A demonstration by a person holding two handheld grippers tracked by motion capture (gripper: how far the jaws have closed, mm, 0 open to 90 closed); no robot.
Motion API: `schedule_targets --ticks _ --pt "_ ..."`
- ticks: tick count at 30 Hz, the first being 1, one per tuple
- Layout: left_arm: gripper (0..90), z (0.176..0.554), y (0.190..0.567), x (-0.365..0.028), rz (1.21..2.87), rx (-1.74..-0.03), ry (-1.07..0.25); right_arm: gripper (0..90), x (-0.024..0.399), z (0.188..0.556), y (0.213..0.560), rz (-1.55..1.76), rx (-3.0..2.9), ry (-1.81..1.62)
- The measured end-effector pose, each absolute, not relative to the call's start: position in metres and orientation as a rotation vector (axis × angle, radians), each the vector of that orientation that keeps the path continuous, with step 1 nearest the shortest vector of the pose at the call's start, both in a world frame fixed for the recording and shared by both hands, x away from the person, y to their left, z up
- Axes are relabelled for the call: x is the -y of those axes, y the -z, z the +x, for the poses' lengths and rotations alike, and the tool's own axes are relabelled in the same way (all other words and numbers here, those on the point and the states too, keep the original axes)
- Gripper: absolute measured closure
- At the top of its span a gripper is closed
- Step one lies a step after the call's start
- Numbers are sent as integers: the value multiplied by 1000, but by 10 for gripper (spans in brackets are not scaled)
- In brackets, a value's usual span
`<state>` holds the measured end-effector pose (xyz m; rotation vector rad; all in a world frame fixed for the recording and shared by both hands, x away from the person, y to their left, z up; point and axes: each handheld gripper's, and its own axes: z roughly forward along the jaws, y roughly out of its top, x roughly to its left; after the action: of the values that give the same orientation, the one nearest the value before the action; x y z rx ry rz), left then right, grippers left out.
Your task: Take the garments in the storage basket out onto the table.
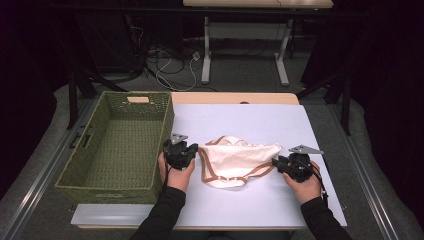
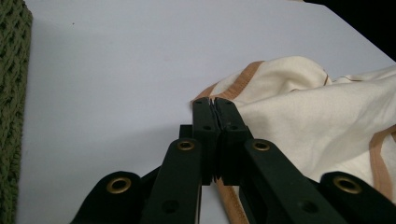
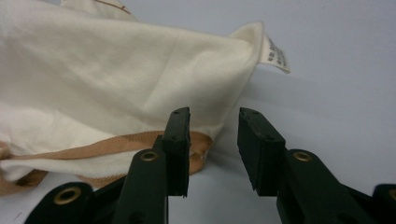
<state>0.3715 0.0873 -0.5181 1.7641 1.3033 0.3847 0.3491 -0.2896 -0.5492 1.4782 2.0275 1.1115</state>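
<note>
L gripper (image 2: 215,103) clamped on garment (image 2: 299,112)

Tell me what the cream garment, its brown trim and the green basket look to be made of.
Cream garment: soft matte knit, probably cotton jersey; it creases and drapes in loose folds.
Brown trim: flat band along the edges, likely elastic or binding tape; smooth, slightly denser than the cloth.
Green basket: woven cord or rope, perhaps paper or plastic; a coarse plaited texture shows on its walls.
</note>
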Motion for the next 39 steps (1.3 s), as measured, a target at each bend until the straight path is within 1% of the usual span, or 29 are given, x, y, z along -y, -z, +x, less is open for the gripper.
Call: schedule_targets --ticks 5,7,8,9,10,11,12,19,25,31,39 --pt "881 372 519 -87 1760 -1305 -386 689 285 352 555 1459 -2068 -1070" --pt "881 372 519 -87 1759 -1304 -387 761 282 353 558 1473 -2086 -1052" --pt "881 372 518 -88 1762 -1304 -384 761 282 353 558 1473 -2086 -1052" --pt "881 372 518 -88 1759 -1304 -387 819 281 354 560 1458 -2103 -1017" --pt "881 372 518 -88 1757 -1305 -389 858 280 353 560 1459 -2107 -1027" --pt "881 372 518 -88 1756 -1305 -389 858 280 353 560 1459 -2107 -1027" --pt "881 372 518 -88 1758 -1305 -386 879 281 353 557 1466 -2111 -1038" --pt "881 371 518 -88 1751 -1301 -388 885 287 346 544 1452 -2087 -1093" --pt "881 371 517 -87 1751 -1296 -382 886 304 337 523 1455 -2017 -1158" --pt "881 371 516 -84 1750 -1285 -354 886 318 333 509 1476 -1956 -1208" --pt "881 367 514 -75 1759 -1248 -318 887 328 330 495 1448 -1894 -1225"
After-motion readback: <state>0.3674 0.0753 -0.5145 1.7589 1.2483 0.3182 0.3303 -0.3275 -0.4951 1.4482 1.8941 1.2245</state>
